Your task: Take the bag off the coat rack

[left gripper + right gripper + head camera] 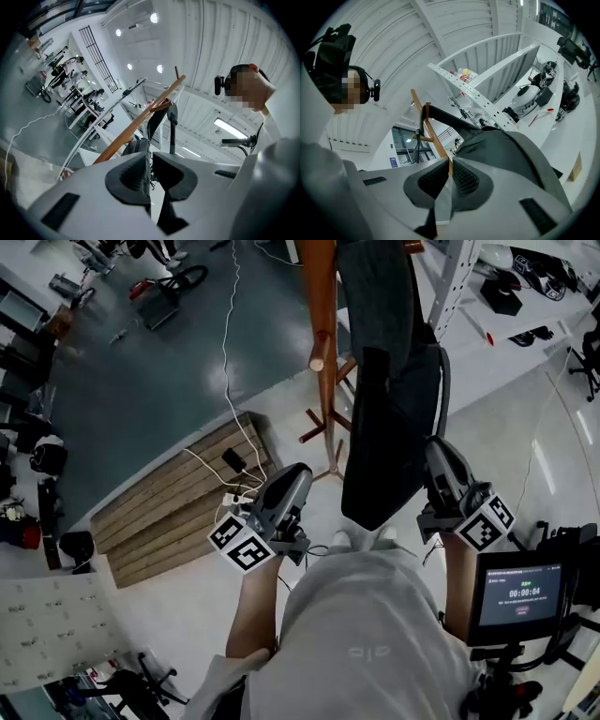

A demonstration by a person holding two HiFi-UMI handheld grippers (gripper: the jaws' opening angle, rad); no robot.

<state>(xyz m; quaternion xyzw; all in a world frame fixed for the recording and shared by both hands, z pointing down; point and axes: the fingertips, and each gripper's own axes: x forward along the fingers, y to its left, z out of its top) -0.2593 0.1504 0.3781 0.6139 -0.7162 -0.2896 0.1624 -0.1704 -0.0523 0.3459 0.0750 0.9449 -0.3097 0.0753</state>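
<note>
- Person (375, 643), in a white shirt, fills 6 o'clock of the head view, with one forearm reaching out to each gripper.
- Boards (178, 512), a slatted wooden platform, lie on the floor at 9 o'clock, well apart from the bag.
- Bag (389, 427), dark, hangs on the rack just right of centre, its straps running up toward 12 o'clock. In the left gripper view the bag (135, 145) shows behind the jaws at 12 o'clock. In the right gripper view the bag (511, 150) fills 3 o'clock with its grey side.
- Rack (319, 296), a wooden pole with pegs and splayed feet, stands at 12 o'clock, just left of the bag. It also shows as a slanted pole in the left gripper view (140, 121) and the right gripper view (430, 131).
- Left gripper (300, 472) is at 8 o'clock of the bag, near it but apart. Its jaws are pressed together, pad on pad (150, 161).
- Right gripper (439, 451) is at 4 o'clock of the bag, just beside its edge. Its jaws are likewise pressed together (451, 164).
- Screen (520, 592), lit, sits at 4 o'clock.
- Cable (225, 352), white, trails across the floor from 11 o'clock to the boards.
</note>
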